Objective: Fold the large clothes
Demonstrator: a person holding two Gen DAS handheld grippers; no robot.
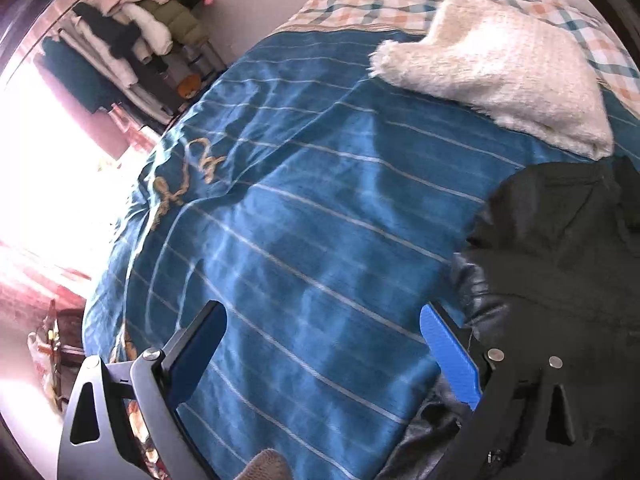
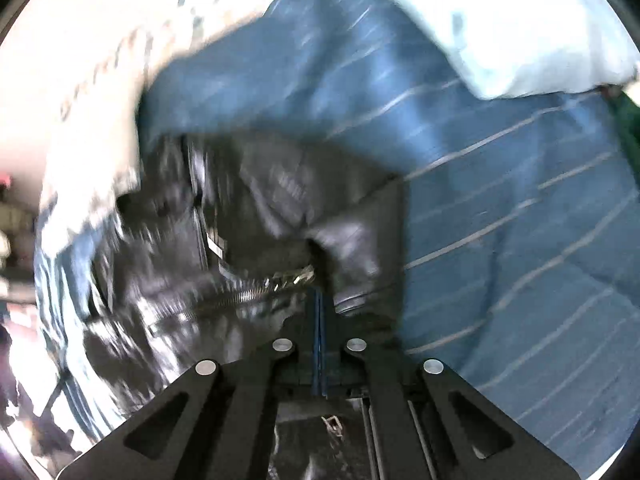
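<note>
Black leather jacket (image 2: 256,216) in pinched right gripper (image 2: 320,300); no legible writing

We see a bed covered by a blue blanket (image 1: 312,208) with thin pale stripes and a tan embroidered motif near its left edge. At the head end a checked sheet (image 1: 384,4) in orange, teal and white shows beyond the blanket. A fluffy cream garment (image 1: 504,68) lies on the blanket near that end, partly over the checked sheet. A black jacket (image 1: 560,248) with a shiny leather-like sleeve lies on the blanket at the right. In the blurred right wrist view, the jacket (image 2: 248,216) and its zipper rest on the same striped blanket (image 2: 500,216).
</note>
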